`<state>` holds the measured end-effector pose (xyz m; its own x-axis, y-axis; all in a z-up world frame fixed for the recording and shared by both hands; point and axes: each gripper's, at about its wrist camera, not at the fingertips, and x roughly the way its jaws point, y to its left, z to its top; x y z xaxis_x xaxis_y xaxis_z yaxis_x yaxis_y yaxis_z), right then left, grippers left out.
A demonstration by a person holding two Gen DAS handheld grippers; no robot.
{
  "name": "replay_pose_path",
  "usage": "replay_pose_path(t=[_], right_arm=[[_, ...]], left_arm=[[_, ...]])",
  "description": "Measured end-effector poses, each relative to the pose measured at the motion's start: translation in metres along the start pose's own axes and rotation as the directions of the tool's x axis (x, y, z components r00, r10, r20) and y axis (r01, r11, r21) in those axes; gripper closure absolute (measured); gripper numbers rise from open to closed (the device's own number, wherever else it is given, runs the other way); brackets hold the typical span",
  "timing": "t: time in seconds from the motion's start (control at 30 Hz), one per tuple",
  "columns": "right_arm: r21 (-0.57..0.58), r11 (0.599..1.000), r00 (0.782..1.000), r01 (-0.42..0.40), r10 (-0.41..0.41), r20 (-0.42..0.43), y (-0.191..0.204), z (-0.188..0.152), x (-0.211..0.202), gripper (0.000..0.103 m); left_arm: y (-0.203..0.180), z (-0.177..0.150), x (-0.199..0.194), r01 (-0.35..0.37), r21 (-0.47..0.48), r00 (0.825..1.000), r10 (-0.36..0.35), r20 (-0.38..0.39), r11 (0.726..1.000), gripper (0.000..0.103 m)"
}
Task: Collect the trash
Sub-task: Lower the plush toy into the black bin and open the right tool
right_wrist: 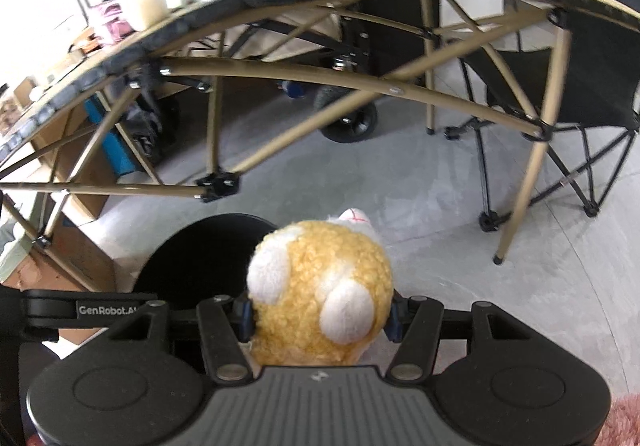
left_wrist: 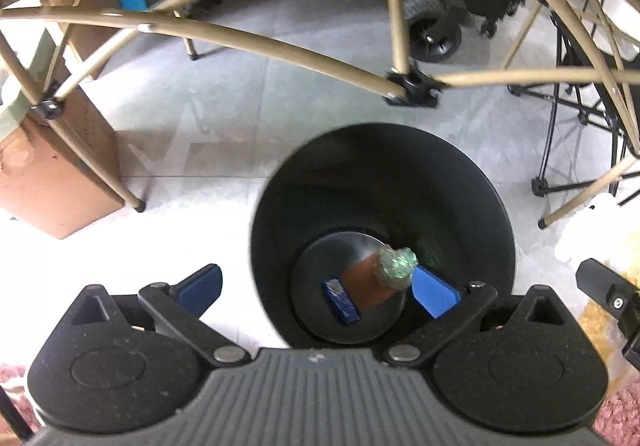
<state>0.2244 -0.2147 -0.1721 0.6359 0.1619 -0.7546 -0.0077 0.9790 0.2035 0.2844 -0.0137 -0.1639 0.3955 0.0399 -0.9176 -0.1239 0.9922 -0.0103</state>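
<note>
Left wrist view: left gripper (left_wrist: pixel 316 288) is hanging over the black trash bin (left_wrist: pixel 472 182), jaws spread wide, holding nothing. A crumpled green foil wad (left_wrist: pixel 396 262) appears to be dropping or lying inside the bin, above a blue wrapper (left_wrist: pixel 340 302) and a brown card (left_wrist: pixel 368 282) at the bottom. Judgement: deposit step; next, fetch more trash. Folding-table legs (left_wrist: pixel 256 42) are crossing beyond the bin.

Right wrist view: right gripper (right_wrist: pixel 318 316) is gripping a yellow-and-white plush toy (right_wrist: pixel 320 286), just right of the bin (right_wrist: pixel 192 258). A folding chair (right_wrist: pixel 580 86) is standing well beyond the bin.
</note>
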Motion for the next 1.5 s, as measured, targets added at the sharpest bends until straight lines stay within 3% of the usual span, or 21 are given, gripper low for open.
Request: replay_pose_path(t=[0.33, 0.73, 1.2, 1.5], right_arm=[[-0.135, 0.990, 0.999, -0.032, 0.027, -0.039, 0.067, 0.003, 0.026, 0.047], [-0.221, 0.974, 0.987, -0.050, 0.014, -0.162, 0.120, -0.001, 0.073, 0.047], [-0.260, 0.965, 0.952, 0.013, -0.092, -0.291, 0.131, -0.003, 0.130, 0.046], [-0.261, 0.965, 0.938, -0.005, -0.085, -0.336, 0.127, -0.011, 0.137, 0.046]], left_arm=[[0.056, -0.002, -0.014, -0.029, -0.066, 0.999, 0.031, 0.028, 0.997, 0.000], [0.129, -0.009, -0.002, -0.107, -0.224, 0.994, 0.103, -0.028, 0.969, 0.000], [0.137, -0.016, 0.013, -0.126, -0.226, 0.991, 0.112, -0.075, 0.966, 0.000], [0.132, -0.019, 0.021, -0.134, -0.212, 0.988, 0.114, -0.104, 0.968, 0.000]])
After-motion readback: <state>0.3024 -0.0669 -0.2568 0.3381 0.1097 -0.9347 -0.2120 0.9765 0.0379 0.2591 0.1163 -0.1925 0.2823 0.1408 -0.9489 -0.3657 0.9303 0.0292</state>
